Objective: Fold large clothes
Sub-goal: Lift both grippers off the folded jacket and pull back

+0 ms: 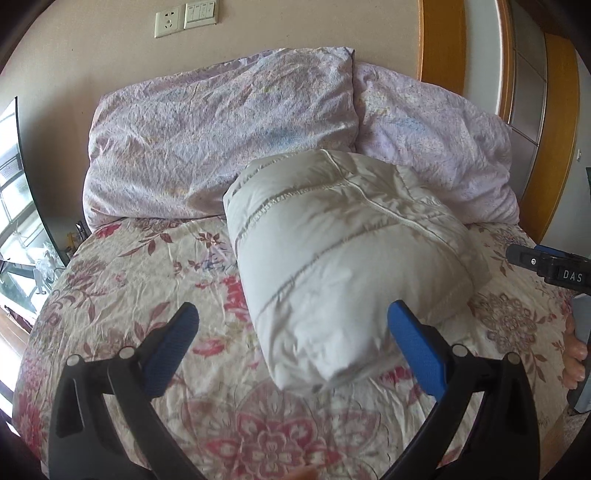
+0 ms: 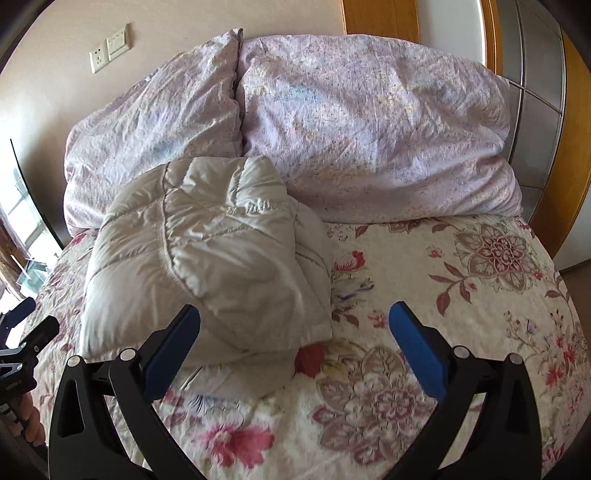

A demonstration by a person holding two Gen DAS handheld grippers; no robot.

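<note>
Viewing both wrist frames, we find the folded white puffer jacket (image 1: 343, 254) at frame centre on the floral bedsheet (image 1: 140, 280), its far end touching the lilac pillows (image 1: 221, 136). We hold the left gripper (image 1: 291, 325) and right gripper (image 2: 293, 325) with jaws wide and empty.

Two lilac pillows (image 1: 221, 136) side by side on floral bedspread (image 2: 461, 295); wall socket (image 1: 169, 23).

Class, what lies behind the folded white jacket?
Two lilac pillows stand behind the jacket. Their lower edges and the bedspread under it are hidden.
</note>
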